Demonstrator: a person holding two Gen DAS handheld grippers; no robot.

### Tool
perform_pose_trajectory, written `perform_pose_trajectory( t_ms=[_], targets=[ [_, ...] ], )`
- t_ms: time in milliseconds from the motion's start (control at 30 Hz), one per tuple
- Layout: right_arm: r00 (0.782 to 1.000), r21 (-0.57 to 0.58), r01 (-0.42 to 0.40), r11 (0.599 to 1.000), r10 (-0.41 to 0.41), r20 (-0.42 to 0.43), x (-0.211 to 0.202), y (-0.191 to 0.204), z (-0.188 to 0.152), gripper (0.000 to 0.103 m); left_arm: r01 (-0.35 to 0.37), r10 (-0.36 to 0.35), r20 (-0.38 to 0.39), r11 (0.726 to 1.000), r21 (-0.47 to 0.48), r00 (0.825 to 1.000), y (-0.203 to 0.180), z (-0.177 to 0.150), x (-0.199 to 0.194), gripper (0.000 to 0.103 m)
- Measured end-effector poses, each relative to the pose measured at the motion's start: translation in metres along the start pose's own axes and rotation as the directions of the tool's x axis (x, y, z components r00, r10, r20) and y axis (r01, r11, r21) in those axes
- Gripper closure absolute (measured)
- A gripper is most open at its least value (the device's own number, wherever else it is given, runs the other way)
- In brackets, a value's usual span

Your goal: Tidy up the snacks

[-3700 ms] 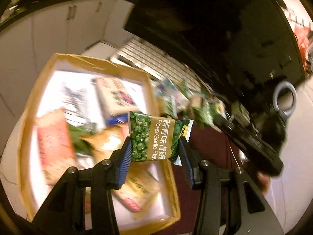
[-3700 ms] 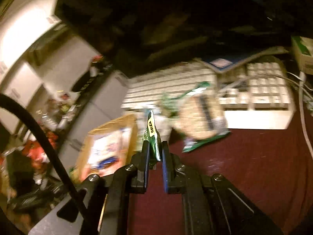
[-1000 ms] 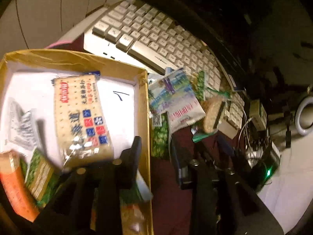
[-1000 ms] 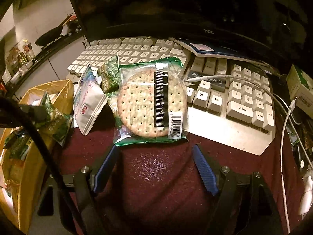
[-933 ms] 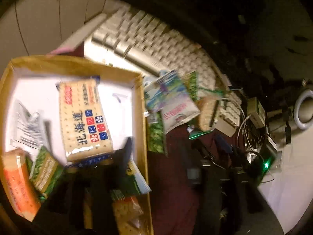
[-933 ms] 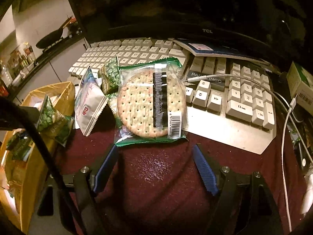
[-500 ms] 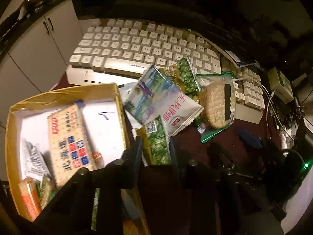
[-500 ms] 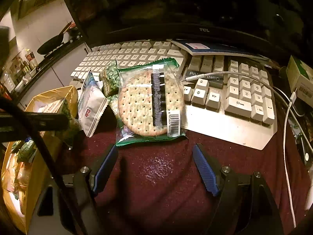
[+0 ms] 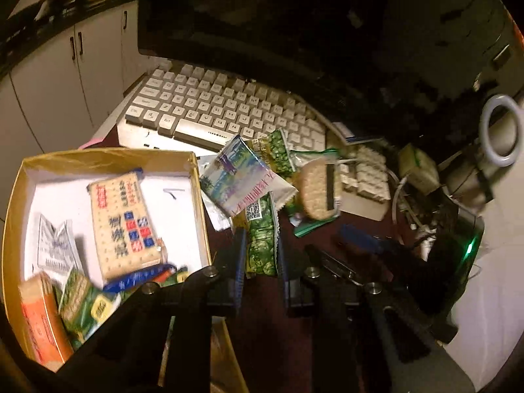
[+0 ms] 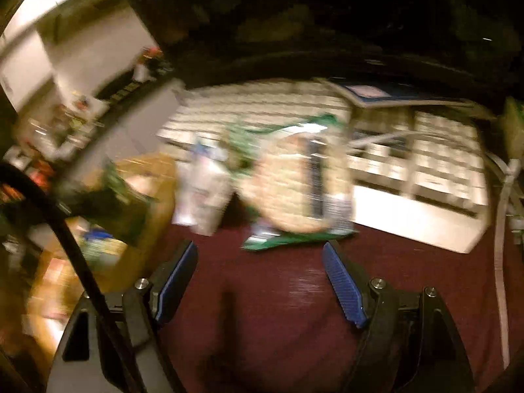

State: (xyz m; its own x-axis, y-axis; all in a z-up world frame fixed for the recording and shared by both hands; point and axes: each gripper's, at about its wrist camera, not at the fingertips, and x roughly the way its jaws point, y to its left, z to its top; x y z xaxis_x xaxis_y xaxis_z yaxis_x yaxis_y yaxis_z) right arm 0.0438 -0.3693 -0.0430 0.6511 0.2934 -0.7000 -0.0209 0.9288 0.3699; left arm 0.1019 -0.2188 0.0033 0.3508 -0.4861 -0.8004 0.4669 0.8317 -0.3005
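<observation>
My left gripper (image 9: 260, 245) is shut on a green pea snack packet (image 9: 260, 245), held just right of the yellow snack box (image 9: 108, 154). The box holds a cracker pack (image 9: 122, 226), an orange pack (image 9: 42, 321) and other packets. A white-blue packet (image 9: 242, 180), another green pea packet (image 9: 276, 154) and a round cracker pack (image 9: 317, 193) lie by the keyboard (image 9: 216, 111). My right gripper (image 10: 258, 281) is open and empty above the dark red cloth, just short of the round cracker pack (image 10: 294, 186). The right wrist view is blurred.
A dark monitor (image 9: 278, 23) stands behind the keyboard. Cables (image 9: 402, 196), a small green-white box (image 9: 419, 170) and a ring light (image 9: 501, 131) crowd the right side. White cabinets (image 9: 59, 75) lie at the far left. My right gripper (image 9: 370, 245) shows in the left wrist view.
My left gripper left the box, closed on a green pea packet beside it and lifted it. My right gripper stayed open and has pulled back and swung, blurring its view.
</observation>
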Motion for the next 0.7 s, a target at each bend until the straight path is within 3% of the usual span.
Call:
perform_pose_trajectory(
  t_ms=[133,167,233,400,433,500,567,700],
  targets=[
    [1.000,-0.051,0.022,0.998,-0.023,-0.013,0.017,0.020,0.031,0.027,0.058,-0.057,0.049,0.998,-0.037,0.997,0.008,-0.013,-0.022,0.084],
    [0.998,-0.059,0.054,0.997,-0.054,-0.009,0.026,0.022,0.039,0.034,0.070,-0.067,0.058,0.996,-0.048,0.996,0.011,-0.016,-0.029,0.084],
    [0.996,-0.050,0.078,0.996,-0.079,-0.028,0.044,0.024,0.049,0.038,0.077,-0.072,0.072,0.995,-0.064,0.995,0.017,-0.021,-0.036,0.084],
    [0.996,-0.068,0.034,0.997,-0.040,-0.086,0.068,0.035,0.046,0.067,0.079,-0.067,0.103,0.991,-0.112,0.992,0.040,-0.031,-0.058,0.084],
    [0.995,-0.067,0.031,0.997,-0.037,-0.091,0.068,0.038,0.042,0.082,0.080,-0.066,0.113,0.989,-0.124,0.991,0.045,-0.033,-0.064,0.084],
    [0.997,-0.055,0.028,0.998,-0.032,-0.072,0.063,0.041,0.035,0.084,0.088,-0.069,0.127,0.986,-0.145,0.990,0.055,-0.037,-0.072,0.084],
    [0.999,-0.044,0.004,0.999,-0.006,-0.052,0.051,0.043,0.028,0.092,0.103,-0.081,0.136,0.980,-0.168,0.987,0.065,-0.038,-0.078,0.084],
    [0.998,-0.006,-0.027,1.000,0.027,0.049,0.013,0.050,0.022,0.096,0.094,-0.058,0.170,0.973,-0.211,0.984,0.087,-0.038,-0.092,0.084]
  ],
)
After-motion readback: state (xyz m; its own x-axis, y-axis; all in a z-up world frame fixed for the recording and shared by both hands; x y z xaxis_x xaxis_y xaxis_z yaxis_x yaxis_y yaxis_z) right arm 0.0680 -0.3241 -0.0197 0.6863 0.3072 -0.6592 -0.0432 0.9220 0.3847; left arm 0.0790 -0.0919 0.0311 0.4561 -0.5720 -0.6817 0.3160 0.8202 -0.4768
